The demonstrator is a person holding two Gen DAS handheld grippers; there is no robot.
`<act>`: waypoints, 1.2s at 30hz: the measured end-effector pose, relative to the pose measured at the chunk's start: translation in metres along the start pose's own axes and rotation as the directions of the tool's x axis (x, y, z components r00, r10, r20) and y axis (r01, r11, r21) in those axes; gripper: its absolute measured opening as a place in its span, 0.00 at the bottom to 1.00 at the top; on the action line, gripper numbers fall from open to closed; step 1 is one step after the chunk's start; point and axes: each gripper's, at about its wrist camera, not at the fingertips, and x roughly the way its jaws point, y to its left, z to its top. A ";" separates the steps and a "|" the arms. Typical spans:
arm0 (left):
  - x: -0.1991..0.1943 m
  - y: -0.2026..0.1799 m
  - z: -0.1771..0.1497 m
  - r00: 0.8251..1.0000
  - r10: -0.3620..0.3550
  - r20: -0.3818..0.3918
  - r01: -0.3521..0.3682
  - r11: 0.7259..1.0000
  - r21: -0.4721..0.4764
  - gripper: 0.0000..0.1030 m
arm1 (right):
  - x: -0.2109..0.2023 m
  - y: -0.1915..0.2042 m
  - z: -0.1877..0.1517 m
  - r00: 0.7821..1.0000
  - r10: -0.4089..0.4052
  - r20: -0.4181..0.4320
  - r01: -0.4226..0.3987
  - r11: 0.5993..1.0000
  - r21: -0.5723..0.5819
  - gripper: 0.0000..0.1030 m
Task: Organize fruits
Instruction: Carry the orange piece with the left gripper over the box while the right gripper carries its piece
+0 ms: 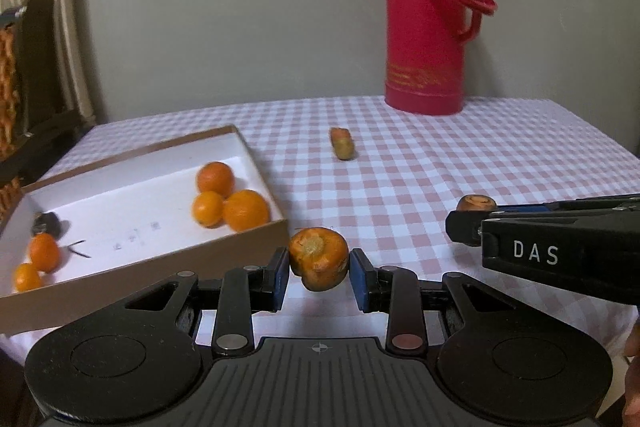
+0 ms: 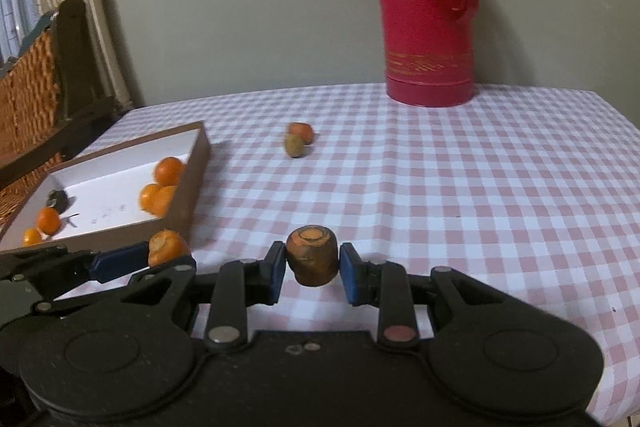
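Note:
My left gripper [image 1: 319, 269] is shut on a bright orange carrot chunk [image 1: 318, 255], held just above the checked tablecloth by the front right corner of the cardboard box [image 1: 160, 261]. My right gripper [image 2: 312, 269] is shut on a browner carrot chunk [image 2: 312, 259]. In each view the other gripper shows alongside: the right gripper [image 1: 470, 217] with its chunk [image 1: 476, 203], the left gripper [image 2: 160, 261] with its chunk [image 2: 166, 247]. Several small oranges [image 1: 232, 203] lie in the white-lined box [image 2: 188, 203]. Another carrot piece [image 1: 343, 143] [image 2: 298, 139] lies on the cloth further back.
A tall red thermos [image 1: 428, 27] [image 2: 428, 19] stands at the table's far edge against the wall. A small dark object [image 1: 46, 223] lies in the box's left part. A wicker chair [image 2: 28, 99] stands off the left side. The table edge falls away at right.

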 end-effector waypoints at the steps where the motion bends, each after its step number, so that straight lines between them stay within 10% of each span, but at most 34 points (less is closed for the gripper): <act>1: -0.004 0.003 0.001 1.000 0.005 0.007 -0.005 1.000 -0.004 0.32 | -0.002 0.004 0.001 1.000 0.009 0.005 -0.009 1.000 -0.004 0.20; 17: -0.043 0.097 0.014 0.982 0.171 0.079 -0.161 0.980 -0.119 0.32 | -0.004 0.087 0.031 0.982 0.170 0.081 -0.161 0.981 -0.107 0.20; 36: -0.003 0.184 0.026 0.943 0.330 0.045 -0.316 0.929 -0.192 0.32 | 0.047 0.142 0.064 0.971 0.226 0.084 -0.208 0.962 -0.179 0.20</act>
